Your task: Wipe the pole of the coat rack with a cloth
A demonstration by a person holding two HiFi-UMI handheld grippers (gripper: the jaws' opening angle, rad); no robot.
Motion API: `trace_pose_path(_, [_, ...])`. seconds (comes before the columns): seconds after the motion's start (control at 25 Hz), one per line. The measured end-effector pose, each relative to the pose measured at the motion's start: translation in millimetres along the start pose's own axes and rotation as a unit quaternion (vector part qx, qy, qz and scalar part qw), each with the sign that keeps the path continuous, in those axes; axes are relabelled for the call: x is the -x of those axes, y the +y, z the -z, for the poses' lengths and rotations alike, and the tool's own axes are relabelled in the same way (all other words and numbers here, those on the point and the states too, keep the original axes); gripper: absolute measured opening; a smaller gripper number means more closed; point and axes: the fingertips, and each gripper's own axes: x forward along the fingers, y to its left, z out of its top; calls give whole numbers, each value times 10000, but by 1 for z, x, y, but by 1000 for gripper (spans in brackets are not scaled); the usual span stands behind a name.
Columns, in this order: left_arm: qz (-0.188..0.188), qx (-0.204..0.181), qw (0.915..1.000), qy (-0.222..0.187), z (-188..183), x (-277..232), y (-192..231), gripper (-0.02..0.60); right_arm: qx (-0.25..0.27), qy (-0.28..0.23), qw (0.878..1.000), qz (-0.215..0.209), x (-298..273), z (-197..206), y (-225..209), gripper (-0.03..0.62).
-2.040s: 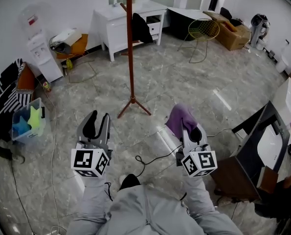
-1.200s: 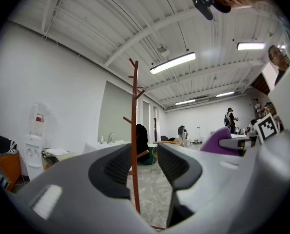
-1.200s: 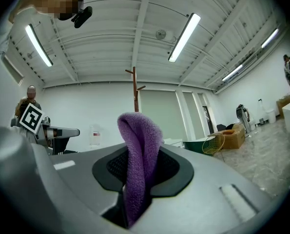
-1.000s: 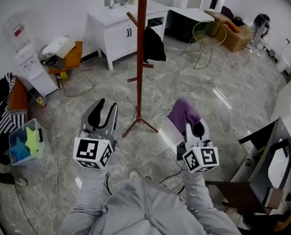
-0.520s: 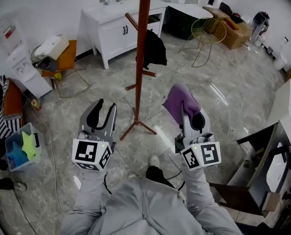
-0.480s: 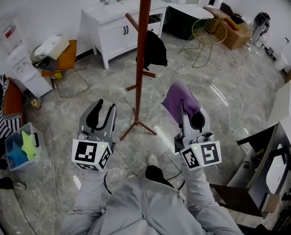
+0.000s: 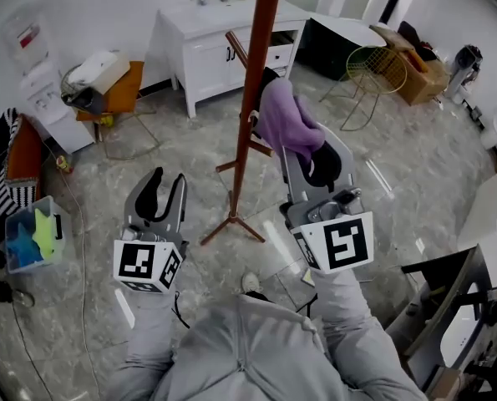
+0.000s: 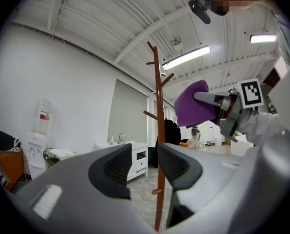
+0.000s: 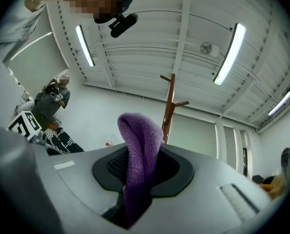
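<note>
Right gripper (image 7: 313,159) clamps purple cloth (image 7: 283,124), held close beside coat rack pole (image 7: 250,98); contact unclear. Left gripper (image 7: 164,192) sits lower, jaws narrowly apart, empty.

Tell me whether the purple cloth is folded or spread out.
Folded. The purple cloth is doubled over, pinched between the right gripper's jaws, its rounded fold standing above them.
</note>
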Motion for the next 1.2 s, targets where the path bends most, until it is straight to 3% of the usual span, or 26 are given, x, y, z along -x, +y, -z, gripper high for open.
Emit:
trace_pose_path(0.24, [-331, 32, 9994, 46, 4, 0, 19, 172, 616, -289, 9976, -130, -53, -17, -7, 78])
trace_pose_path(0.44, [-592, 54, 9982, 81, 8, 6, 39, 172, 1166, -1, 9931, -135, -89, 6, -3, 78])
trace_pose_path(0.84, [-761, 126, 9969, 154, 16, 10, 58, 172, 1107, 901, 9890, -385, -95, 81, 22, 79])
trace_pose_path(1.2, [-756, 177, 9967, 254, 27, 11, 59, 172, 810, 1117, 9895, -437, -86, 129, 37, 79])
